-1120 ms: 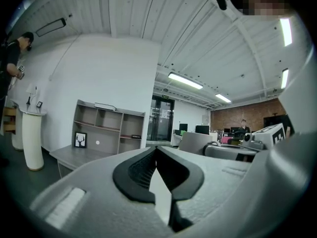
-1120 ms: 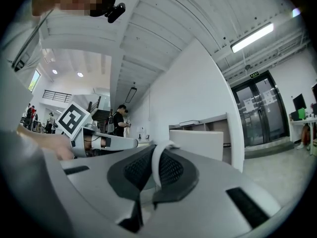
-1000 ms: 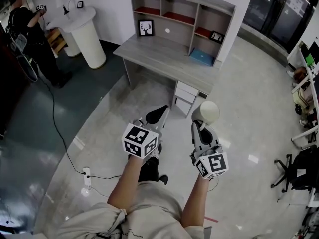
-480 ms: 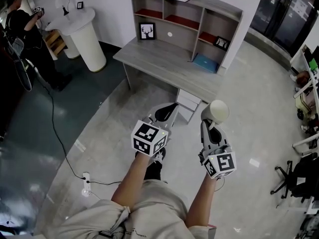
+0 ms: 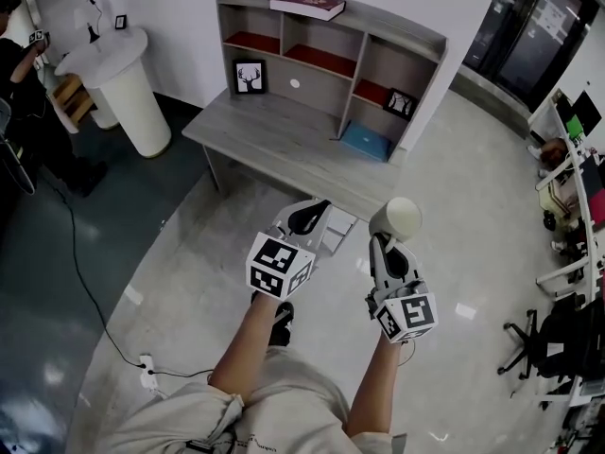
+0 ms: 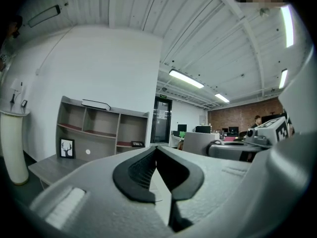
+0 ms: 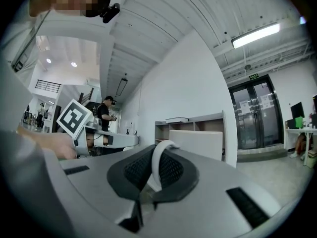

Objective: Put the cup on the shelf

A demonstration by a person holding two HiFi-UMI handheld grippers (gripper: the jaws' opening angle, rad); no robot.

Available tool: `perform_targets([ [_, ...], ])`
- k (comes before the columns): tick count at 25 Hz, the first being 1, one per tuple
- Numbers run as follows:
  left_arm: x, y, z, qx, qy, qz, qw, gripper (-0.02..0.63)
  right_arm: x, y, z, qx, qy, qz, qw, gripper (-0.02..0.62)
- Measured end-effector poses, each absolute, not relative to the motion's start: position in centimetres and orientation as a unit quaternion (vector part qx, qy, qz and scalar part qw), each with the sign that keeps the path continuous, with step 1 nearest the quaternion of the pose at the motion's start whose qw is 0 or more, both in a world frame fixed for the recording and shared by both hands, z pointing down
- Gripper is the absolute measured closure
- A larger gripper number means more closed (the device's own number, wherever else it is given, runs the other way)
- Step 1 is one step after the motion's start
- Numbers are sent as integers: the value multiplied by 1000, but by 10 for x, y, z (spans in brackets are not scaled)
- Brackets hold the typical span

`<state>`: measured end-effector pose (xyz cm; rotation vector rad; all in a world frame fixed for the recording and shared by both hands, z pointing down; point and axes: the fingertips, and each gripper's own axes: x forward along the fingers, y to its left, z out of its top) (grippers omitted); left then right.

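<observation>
Since the cup (image 5: 395, 218) hangs from the right tongs (image 5: 385, 246) out over the floor (image 5: 189, 253), well apart from the shelf (image 5: 326, 60), the job now is to carry it there with no slip. The right tongs are squeezed on the handle (image 7: 157, 160), a thin white loop caught between two dark bumpy pads (image 7: 134, 171). The left tongs (image 5: 304, 218) are pressed together with nothing in them. The handle looks smooth and thin, so I think the cup could swing or turn in the grip. It is best to hold it tight, walk slowly and not tip it. The cup is white, round and plain, and it looks hard, like a dish. The floor is shiny and hard too, so a fall could break the cup. The shelf stands at the back of a grey table (image 5: 274, 145), and both look like wood with long lines in it. The shelf has open square boxes, some with red bottoms. A book (image 5: 307, 6) lies on top, and a small picture (image 5: 249, 76) stands in the left box. The middle box looks bare, so it seems a good place. The cup must go up over the table first, then straight in, and sit flat before the tongs let go.
</observation>
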<state>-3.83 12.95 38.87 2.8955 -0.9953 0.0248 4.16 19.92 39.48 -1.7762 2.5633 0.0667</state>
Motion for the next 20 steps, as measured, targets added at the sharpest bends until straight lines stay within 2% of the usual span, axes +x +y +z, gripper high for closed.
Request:
perform_targets([
  [8,-22,62,388,950,-310,18,29,595,59,130,401,-586,810,9,12,580],
  [17,-30,-4,397,952,-303,9,46,595,51,67,401,-592,806,23,-1,580],
  [20,-37,-20,403,950,-309,20,30,595,50,51,399,-595,803,30,7,580],
])
